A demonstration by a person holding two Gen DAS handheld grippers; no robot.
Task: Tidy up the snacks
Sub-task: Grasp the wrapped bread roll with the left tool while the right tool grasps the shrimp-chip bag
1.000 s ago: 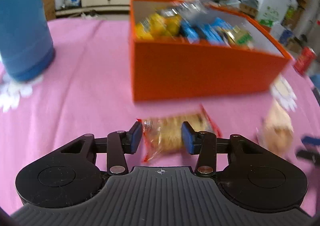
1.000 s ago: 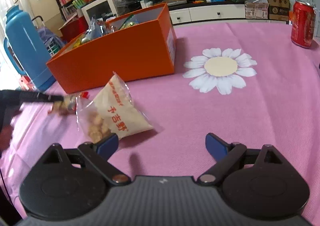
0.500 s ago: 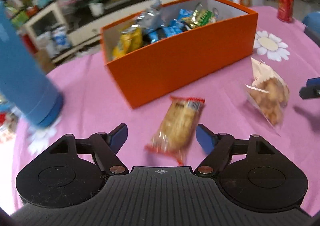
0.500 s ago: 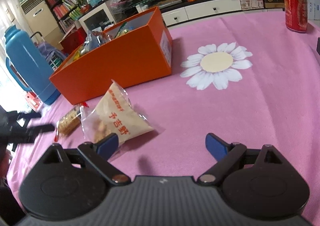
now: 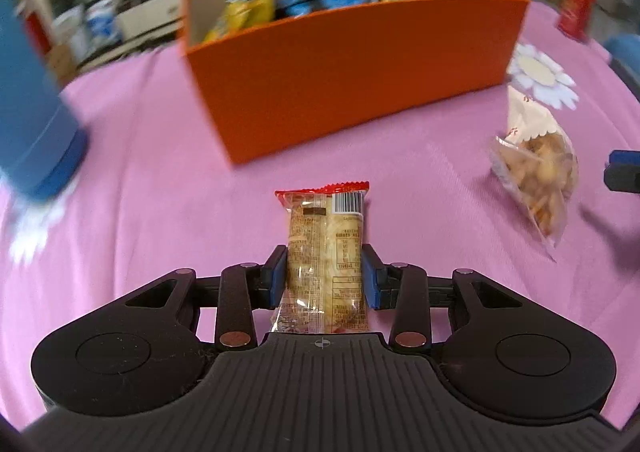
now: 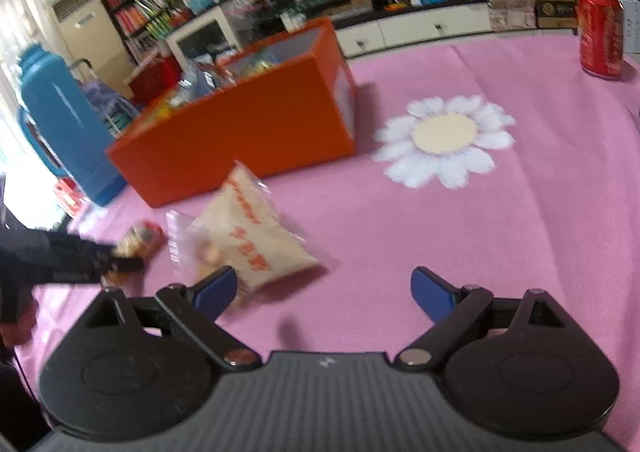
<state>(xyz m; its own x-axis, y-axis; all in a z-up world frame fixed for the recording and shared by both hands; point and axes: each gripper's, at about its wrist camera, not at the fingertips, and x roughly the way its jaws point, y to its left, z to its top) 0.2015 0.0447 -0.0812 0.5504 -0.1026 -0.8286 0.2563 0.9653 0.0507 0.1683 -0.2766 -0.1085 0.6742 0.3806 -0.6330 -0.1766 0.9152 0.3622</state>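
Left gripper (image 5: 324,278) is clamped on a cracker packet (image 5: 326,252), pads at mid-length, packet pointing fwd toward the orange snack box (image 5: 360,67) straight ahead. Packet looks light, crinkly, slippery film, brittle inside, so a gentle mid-body pinch suits. Right gripper (image 6: 324,292) is wide open w/ nothing held; snack bag (image 6: 244,244) lies just fwd-left of it. Loose snacks: 2. Boxes: 1.

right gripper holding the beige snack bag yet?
No: the right gripper is open, and the beige snack bag lies on the pink tablecloth by its left finger.
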